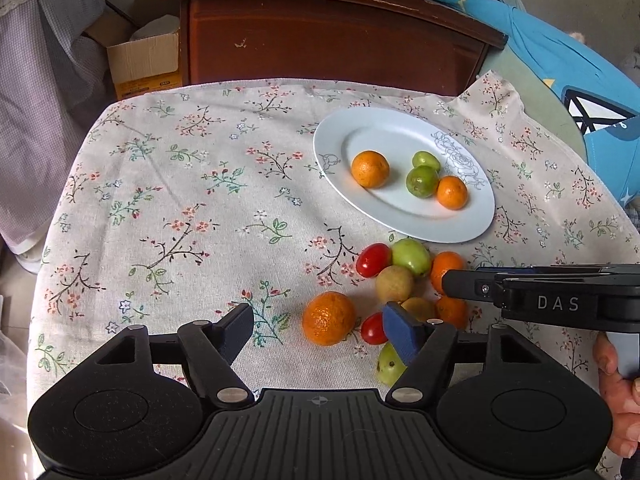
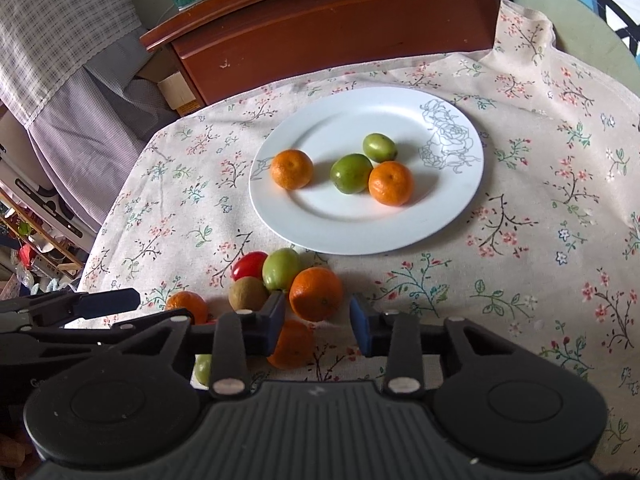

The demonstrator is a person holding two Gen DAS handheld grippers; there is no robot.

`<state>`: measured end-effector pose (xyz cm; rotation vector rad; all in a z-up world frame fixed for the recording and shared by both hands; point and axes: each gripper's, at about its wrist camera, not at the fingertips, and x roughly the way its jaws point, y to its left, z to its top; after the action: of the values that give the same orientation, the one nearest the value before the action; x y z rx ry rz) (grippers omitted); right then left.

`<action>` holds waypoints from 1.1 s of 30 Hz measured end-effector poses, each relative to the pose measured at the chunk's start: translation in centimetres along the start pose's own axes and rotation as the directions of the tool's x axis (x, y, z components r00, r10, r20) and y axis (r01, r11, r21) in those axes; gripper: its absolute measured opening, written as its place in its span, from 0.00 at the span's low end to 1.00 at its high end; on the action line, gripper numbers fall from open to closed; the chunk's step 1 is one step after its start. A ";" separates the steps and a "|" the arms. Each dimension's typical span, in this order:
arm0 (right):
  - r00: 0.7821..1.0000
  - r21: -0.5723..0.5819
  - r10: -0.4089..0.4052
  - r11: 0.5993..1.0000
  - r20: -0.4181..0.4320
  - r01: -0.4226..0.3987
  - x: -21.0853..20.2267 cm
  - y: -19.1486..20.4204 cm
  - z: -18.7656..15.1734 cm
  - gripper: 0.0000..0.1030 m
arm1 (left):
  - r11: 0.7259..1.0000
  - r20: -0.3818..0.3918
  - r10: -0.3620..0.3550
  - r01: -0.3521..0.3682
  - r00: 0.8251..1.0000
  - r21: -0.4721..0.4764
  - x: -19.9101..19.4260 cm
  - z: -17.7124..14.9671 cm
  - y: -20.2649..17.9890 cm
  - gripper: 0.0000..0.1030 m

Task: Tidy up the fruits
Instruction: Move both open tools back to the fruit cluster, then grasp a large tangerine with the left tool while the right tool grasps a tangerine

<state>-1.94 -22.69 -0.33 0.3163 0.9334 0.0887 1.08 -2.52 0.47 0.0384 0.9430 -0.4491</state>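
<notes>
A white plate (image 1: 384,208) (image 2: 320,220) on the flowered cloth holds two mandarins and two green fruits. Near its front rim lies a loose pile of several fruits (image 1: 400,276) (image 2: 280,276): red tomatoes, green and brown fruits, mandarins. My left gripper (image 1: 320,326) is open, and a mandarin (image 1: 328,318) lies on the cloth between its fingers with a gap on each side. My right gripper (image 2: 318,320) reaches into the pile from the right. Its blue pads stand close on either side of another mandarin (image 2: 316,294), and a thin gap still shows. A second mandarin (image 2: 292,344) lies half under its left finger.
A dark wooden cabinet (image 1: 320,40) stands right behind the table's far edge, with a cardboard box (image 1: 140,60) to its left. Blue bedding (image 1: 560,60) lies at the right. A person's hand (image 1: 616,400) holds the right gripper's handle. The cloth's left half (image 1: 160,200) is bare.
</notes>
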 end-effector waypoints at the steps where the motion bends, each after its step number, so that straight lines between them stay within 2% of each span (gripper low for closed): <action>1: 1.000 0.001 0.001 1.000 0.001 -0.001 0.1 0.0 0.0 0.35 | 1.000 -0.008 0.000 0.000 1.000 0.000 0.2 -0.1 0.0 0.66; 3: 1.000 0.006 0.005 1.000 0.004 -0.005 0.2 -0.1 0.0 0.33 | 1.000 -0.025 0.002 -0.002 1.000 -0.003 0.8 -0.3 0.0 0.59; 13: 1.000 0.023 0.007 1.000 0.006 -0.007 0.6 -0.2 0.1 0.32 | 0.999 -0.012 -0.003 0.003 1.000 -0.036 1.2 -0.1 0.5 0.53; 14: 1.000 0.024 0.007 1.000 0.006 -0.007 0.6 -0.2 0.1 0.32 | 0.999 -0.013 -0.007 0.006 1.000 -0.038 1.2 -0.1 0.5 0.51; 15: 1.000 0.024 0.010 1.000 0.006 -0.010 0.7 -0.2 0.1 0.30 | 0.999 -0.013 -0.011 0.011 1.000 -0.040 1.2 -0.1 0.5 0.44; 19: 1.000 0.024 0.014 1.000 0.008 -0.014 0.7 -0.2 0.1 0.29 | 0.999 -0.017 -0.016 0.015 1.000 -0.045 1.2 0.0 0.6 0.37; 22: 1.000 0.025 0.014 1.000 0.008 -0.014 0.6 -0.2 0.0 0.29 | 0.999 -0.035 -0.017 0.015 0.999 -0.043 1.4 -0.1 0.6 0.28; 33: 1.000 0.020 0.005 1.000 0.010 -0.006 0.5 -0.2 0.1 0.29 | 1.000 -0.029 0.010 -0.010 1.000 -0.007 1.6 -0.2 0.1 0.28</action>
<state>-1.58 -22.77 -0.71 0.3372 0.9241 0.0830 1.76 -2.94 -0.94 0.0433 0.9729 -0.4371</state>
